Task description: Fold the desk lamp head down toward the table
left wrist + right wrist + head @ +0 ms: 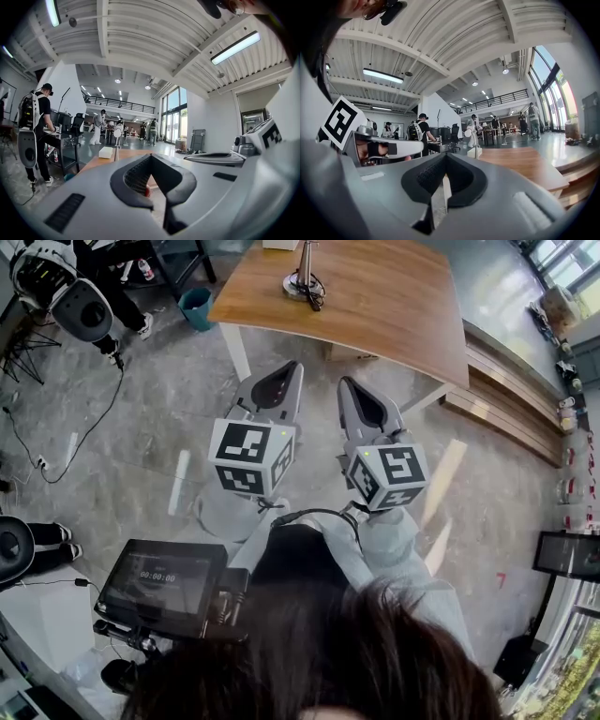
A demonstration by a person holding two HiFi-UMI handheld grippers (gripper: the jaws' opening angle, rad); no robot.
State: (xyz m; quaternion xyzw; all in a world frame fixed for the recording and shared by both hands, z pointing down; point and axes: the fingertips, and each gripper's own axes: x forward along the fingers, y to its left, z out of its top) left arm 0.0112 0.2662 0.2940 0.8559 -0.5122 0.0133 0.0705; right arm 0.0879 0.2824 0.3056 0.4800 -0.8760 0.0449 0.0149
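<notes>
The desk lamp (304, 277) stands on the far part of the wooden table (394, 306), its round base ringed by a dark cord. In the left gripper view the lamp (117, 140) rises upright with a white head, well ahead of the jaws. The right gripper view shows the same lamp (473, 140) upright beside a white box (477, 152). My left gripper (284, 371) and right gripper (349, 388) hang side by side over the floor, short of the table's near edge. Both are shut with nothing between the jaws.
A teal bin (196, 307) sits by the table's left corner. Along the right runs a low wooden bench (506, 399). A person with a backpack (36, 126) stands at a desk on the left. A dark monitor (164, 582) is near my left side.
</notes>
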